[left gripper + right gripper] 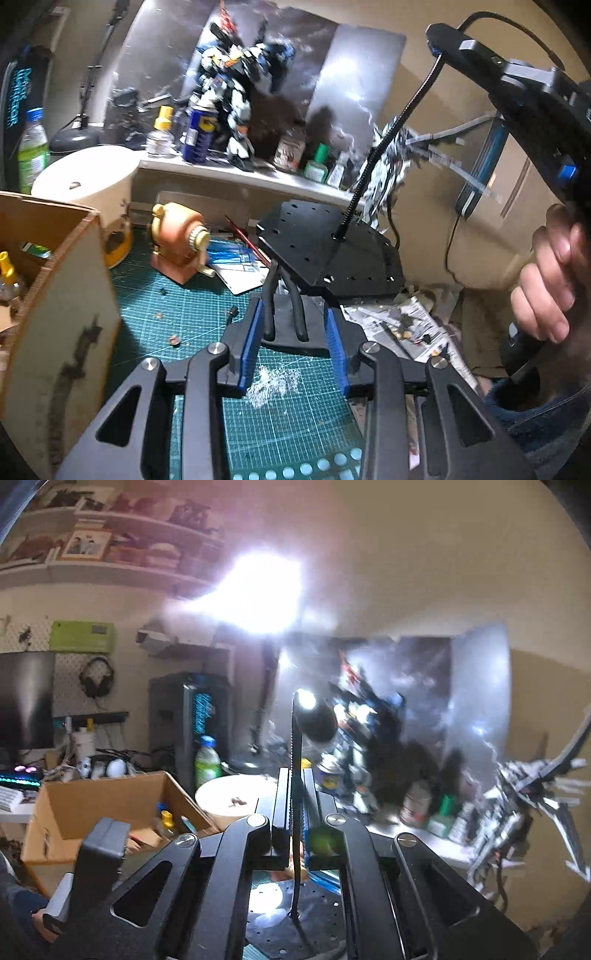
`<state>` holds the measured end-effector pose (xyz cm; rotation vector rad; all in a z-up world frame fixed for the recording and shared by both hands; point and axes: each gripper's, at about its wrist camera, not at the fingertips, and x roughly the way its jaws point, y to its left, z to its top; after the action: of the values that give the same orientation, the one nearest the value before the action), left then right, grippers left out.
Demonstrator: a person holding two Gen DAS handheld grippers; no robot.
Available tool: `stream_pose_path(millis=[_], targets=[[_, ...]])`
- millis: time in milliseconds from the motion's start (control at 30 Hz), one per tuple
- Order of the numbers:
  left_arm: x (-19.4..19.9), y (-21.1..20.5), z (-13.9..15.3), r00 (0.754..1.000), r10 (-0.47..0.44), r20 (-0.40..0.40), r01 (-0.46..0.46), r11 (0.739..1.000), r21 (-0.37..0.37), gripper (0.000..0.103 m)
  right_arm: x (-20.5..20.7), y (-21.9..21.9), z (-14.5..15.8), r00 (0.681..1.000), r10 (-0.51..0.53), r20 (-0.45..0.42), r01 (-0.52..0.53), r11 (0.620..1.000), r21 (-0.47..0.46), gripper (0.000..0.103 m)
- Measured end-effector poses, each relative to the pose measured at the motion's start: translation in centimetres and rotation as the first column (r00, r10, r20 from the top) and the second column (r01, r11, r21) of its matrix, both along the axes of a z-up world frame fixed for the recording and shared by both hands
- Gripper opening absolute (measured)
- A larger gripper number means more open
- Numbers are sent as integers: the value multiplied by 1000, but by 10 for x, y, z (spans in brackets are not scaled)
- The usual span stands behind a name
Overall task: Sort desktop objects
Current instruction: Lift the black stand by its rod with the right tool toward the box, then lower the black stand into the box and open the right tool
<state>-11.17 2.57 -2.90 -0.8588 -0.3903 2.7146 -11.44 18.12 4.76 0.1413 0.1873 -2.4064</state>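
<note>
My left gripper stands open low over the green cutting mat. The two black handles of a pair of pliers lie between its blue pads. Just beyond sits a black perforated base plate with a black gooseneck arm rising from it. The arm runs up to my right gripper, held by a hand. In the right wrist view, the right gripper is shut on the gooseneck arm, whose dark round head sits above the fingers. The base plate lies below.
An open cardboard box with small bottles stands at the left. An orange pencil sharpener, a white tub, a shelf with a robot model and a spray can, a winged model and newspaper crowd the desk.
</note>
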Motion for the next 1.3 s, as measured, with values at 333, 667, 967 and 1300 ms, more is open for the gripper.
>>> stream_pose_path(millis=[333, 667, 967, 1300], targets=[[71, -78, 67, 982, 169, -81, -178, 975, -130, 69, 40, -89, 65, 978, 207, -34, -206, 978, 19, 5], [111, -174, 64, 945, 321, -65, -328, 924, -198, 69, 83, -206, 82, 910, 414, -4, -413, 909, 47, 5], [111, -240, 27, 908, 373, 189, -336, 920, -200, 69, 70, -296, 41, 847, 517, 124, -525, 850, 44, 5], [97, -283, -22, 792, 387, 472, -277, 917, -287, 69, 19, -373, -33, 781, 541, 314, -584, 810, 58, 5]])
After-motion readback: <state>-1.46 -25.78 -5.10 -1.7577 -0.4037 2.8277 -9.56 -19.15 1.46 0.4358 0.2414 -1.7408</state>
